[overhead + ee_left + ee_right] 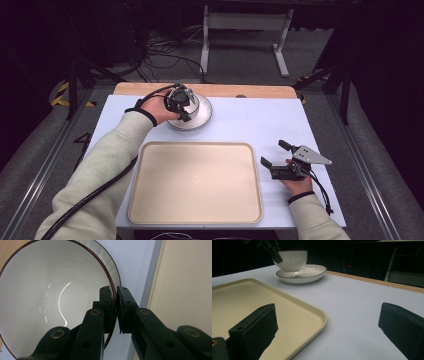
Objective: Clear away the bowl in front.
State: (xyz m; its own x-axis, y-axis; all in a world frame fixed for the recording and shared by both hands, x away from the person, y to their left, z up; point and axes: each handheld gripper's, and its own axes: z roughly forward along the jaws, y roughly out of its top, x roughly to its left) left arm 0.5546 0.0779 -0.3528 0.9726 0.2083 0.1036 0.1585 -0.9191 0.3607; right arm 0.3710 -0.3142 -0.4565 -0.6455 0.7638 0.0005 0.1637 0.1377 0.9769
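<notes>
A person works at a pale blue bench (260, 120) with a gripper in each hand. At the far left of the bench, a white ribbed cup (190, 103) sits on a matching white saucer (200, 120). The left gripper (178, 102) reaches over the cup, and in the left gripper view its two black jaws are nearly together, pinching the cup's thin dark-edged rim (115, 293) between them, one jaw inside the glossy white bowl of the cup (50, 297) and one outside. From the right gripper view, the cup (291, 260) looks slightly tilted in the saucer (308, 273), though whether its base still touches the saucer is hard to tell. A large cream tray (195, 182) lies in the middle of the bench, nearer the person, just in front of the saucer. The right gripper (278, 154) rests near the tray's right edge, well apart from the cup, its jaws spread wide with only bare bench between them. In the high view the left gripper and hand (159, 107) cover most of the cup. In the left gripper view the cup's left and lower parts are cut off by the frame, and the tray (185, 290) appears as a pale slab at right. Beyond the bench the room is dark, with cables and a white frame (245, 30) on the floor.
</notes>
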